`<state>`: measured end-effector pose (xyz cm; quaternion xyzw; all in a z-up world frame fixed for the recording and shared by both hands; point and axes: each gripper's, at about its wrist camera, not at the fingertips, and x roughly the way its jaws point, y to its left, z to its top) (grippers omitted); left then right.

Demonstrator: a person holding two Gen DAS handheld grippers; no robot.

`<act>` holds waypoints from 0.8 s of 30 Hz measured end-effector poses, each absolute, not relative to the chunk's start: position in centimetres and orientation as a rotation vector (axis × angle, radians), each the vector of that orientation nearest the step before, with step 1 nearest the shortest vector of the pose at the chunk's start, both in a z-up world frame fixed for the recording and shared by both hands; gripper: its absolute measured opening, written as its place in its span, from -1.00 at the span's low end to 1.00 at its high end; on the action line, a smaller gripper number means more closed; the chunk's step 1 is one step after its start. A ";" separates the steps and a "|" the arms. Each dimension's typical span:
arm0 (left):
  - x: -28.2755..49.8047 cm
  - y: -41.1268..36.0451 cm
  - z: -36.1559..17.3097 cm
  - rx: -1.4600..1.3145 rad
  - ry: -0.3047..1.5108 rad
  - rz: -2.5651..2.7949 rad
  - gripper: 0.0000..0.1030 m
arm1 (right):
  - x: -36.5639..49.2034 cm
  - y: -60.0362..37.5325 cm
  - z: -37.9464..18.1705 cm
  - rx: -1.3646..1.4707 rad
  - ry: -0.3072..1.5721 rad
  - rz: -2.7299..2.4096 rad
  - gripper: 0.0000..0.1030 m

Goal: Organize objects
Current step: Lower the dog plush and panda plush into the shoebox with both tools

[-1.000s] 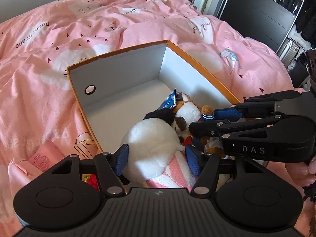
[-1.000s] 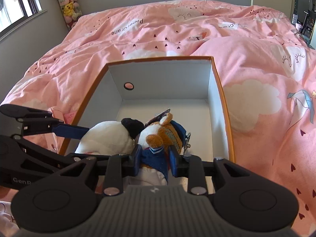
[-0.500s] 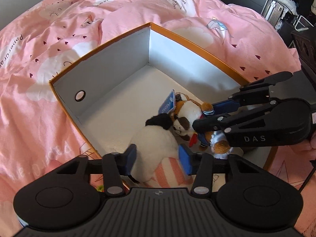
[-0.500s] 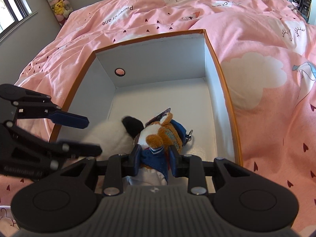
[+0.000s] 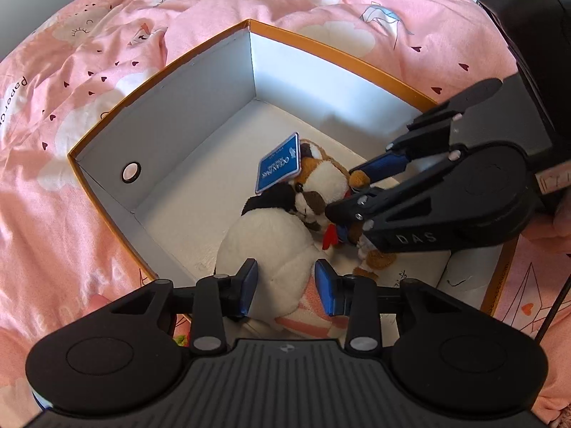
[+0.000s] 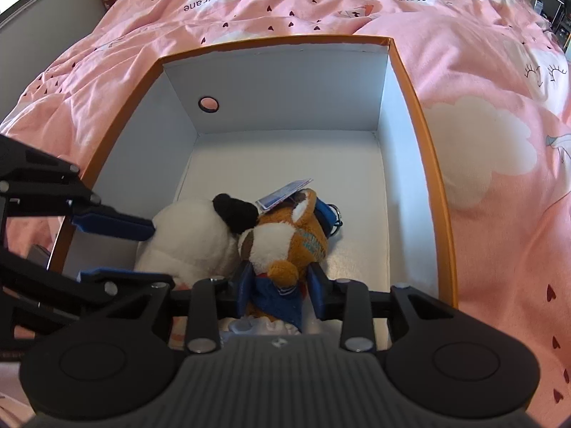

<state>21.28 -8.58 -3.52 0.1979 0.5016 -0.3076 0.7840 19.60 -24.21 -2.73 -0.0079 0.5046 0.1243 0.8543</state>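
Left gripper (image 5: 285, 287): matte black plastic body with a ribbed middle plate and two round side covers.
Fingers (image 5: 247, 287): black arms that carry blue pads, each fixed with silver screws.
Right gripper (image 6: 280, 287): same black shape, with ribbed plate, blue pads and silver screws.
Markings: pale letters "DAS" on the side of the right gripper in the left wrist view; a small round logo on each ribbed plate.
Cable: a thin black one at the right edge of the left wrist view.
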 end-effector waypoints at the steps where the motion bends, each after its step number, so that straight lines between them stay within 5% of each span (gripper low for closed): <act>1: 21.2 -8.6 -3.6 0.434 1.083 -0.660 -0.16 | 19.8 -24.1 -2.7 -0.014 1.068 0.256 -0.33; 18: 20.6 -8.4 -3.9 0.476 1.078 -0.656 -0.18 | 19.6 -22.1 -3.4 -0.072 1.119 0.341 -0.41; 24: 20.5 -7.6 -3.4 0.410 1.051 -0.662 -0.18 | 19.2 -21.8 -3.0 -0.130 1.078 0.315 -0.23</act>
